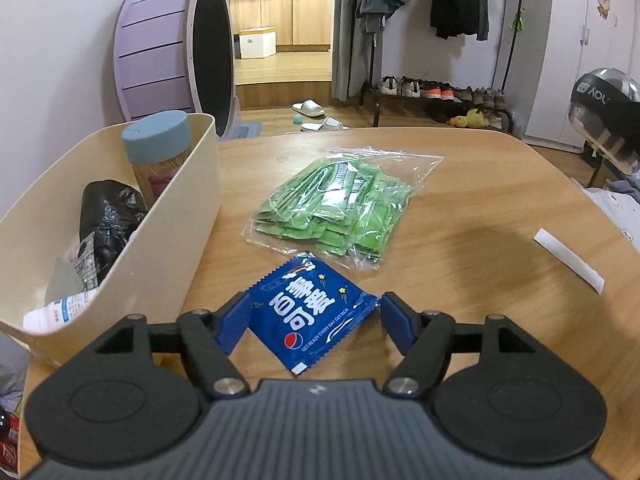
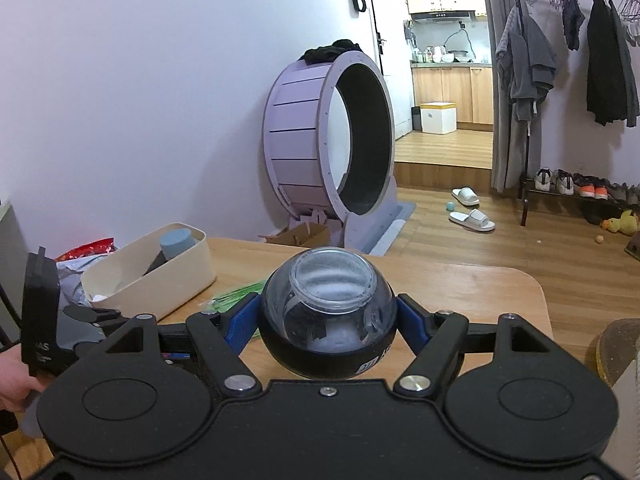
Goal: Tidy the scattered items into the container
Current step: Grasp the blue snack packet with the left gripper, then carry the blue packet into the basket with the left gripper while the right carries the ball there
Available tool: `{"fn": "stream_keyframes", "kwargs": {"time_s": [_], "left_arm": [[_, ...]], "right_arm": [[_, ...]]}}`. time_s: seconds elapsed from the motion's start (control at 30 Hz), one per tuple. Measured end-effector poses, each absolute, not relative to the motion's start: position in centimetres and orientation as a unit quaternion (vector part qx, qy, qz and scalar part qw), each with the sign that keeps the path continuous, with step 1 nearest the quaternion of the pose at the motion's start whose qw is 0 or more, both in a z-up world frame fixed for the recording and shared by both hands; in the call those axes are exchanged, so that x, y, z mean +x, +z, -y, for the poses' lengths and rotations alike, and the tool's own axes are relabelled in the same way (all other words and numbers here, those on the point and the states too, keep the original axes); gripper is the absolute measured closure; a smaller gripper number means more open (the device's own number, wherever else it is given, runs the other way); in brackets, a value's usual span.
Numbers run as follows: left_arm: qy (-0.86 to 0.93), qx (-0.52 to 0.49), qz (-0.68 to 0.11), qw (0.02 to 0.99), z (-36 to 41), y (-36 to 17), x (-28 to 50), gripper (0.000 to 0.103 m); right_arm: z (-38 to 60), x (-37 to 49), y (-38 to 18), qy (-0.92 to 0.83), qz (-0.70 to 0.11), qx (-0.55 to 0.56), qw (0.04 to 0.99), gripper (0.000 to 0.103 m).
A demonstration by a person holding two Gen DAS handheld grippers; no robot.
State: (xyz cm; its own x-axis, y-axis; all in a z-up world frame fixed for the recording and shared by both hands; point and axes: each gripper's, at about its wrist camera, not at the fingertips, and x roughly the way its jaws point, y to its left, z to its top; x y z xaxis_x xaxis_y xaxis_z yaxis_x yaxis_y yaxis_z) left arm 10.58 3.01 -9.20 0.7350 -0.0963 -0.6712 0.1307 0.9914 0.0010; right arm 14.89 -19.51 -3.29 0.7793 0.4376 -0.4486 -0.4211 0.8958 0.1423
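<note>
A blue Pepsi snack packet (image 1: 310, 312) lies flat on the wooden table (image 1: 460, 208), between the blue fingers of my left gripper (image 1: 310, 314), which stands open around it. Just left of it is the cream container (image 1: 172, 240), holding a blue-capped jar (image 1: 158, 148), a black bag (image 1: 108, 216) and a small white bottle (image 1: 56, 312). A clear bag of green sachets (image 1: 340, 208) lies beyond the packet. My right gripper (image 2: 328, 316) is shut on a black-and-clear ball (image 2: 328, 312), held above the table; the ball (image 1: 604, 116) also shows at the right edge of the left wrist view.
A white paper strip (image 1: 568, 260) lies near the table's right edge. The container (image 2: 160, 276) sits at the table's left end with a red wrapper (image 2: 86, 250) behind it. A large purple wheel (image 2: 328, 152) stands on the floor beyond. A person's hand (image 2: 12, 384) shows at far left.
</note>
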Motion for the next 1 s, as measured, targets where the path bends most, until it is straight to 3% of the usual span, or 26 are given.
{"fn": "stream_keyframes", "kwargs": {"time_s": [0.1, 0.23, 0.57, 1.0], "left_arm": [[-0.064, 0.023, -0.357, 0.931, -3.2, -9.2, 10.5, 0.038], [-0.075, 0.019, -0.354, 0.932, -3.4, -8.9, 10.2, 0.062], [-0.081, -0.001, -0.346, 0.935, -3.7, -8.5, 10.0, 0.089], [-0.091, -0.021, -0.258, 0.962, -4.6, -2.1, 6.6, 0.092]], "right_arm": [[19.3, 14.9, -3.5, 0.232, -0.243, 0.02, 0.942, 0.033], [19.0, 14.8, -3.8, 0.237, -0.248, 0.021, 0.939, 0.033], [19.0, 14.5, -3.6, 0.236, -0.246, 0.028, 0.94, 0.033], [17.9, 14.3, -3.1, 0.245, -0.243, 0.032, 0.938, 0.032]]}}
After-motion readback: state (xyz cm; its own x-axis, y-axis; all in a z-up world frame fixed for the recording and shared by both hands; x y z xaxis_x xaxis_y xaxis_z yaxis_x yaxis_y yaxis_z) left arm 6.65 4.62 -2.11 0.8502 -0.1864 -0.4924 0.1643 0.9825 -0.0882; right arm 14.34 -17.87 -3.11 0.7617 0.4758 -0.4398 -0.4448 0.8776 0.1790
